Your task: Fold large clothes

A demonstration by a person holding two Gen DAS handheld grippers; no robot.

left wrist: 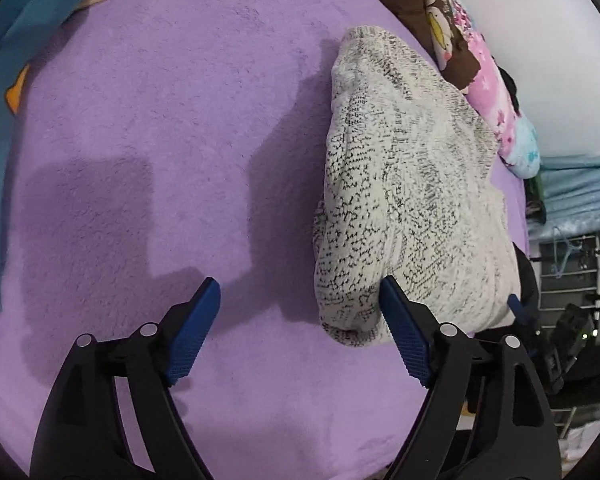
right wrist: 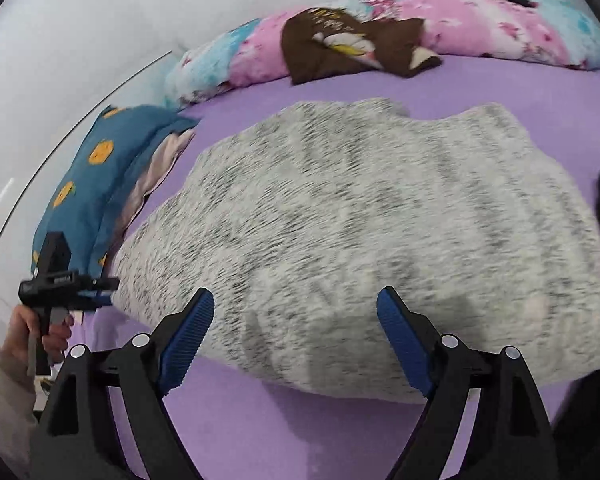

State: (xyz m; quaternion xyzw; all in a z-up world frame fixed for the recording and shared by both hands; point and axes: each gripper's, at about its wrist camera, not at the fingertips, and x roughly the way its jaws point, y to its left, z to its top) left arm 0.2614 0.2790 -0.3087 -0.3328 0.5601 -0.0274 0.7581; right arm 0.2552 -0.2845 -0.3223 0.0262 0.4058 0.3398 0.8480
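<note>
A folded white sweater with black flecks lies on the purple bed cover. It fills the middle of the right wrist view. My left gripper is open and empty, just left of the sweater's near end, with its right finger beside the sweater's edge. My right gripper is open and empty, its fingertips over the sweater's near edge. The left gripper also shows in the right wrist view, held by a hand at the sweater's left corner.
A pink and blue floral quilt with a brown printed garment on it lies along the wall. A teal pillow with orange dots lies at the bed's left. A metal rack stands beyond the bed's edge.
</note>
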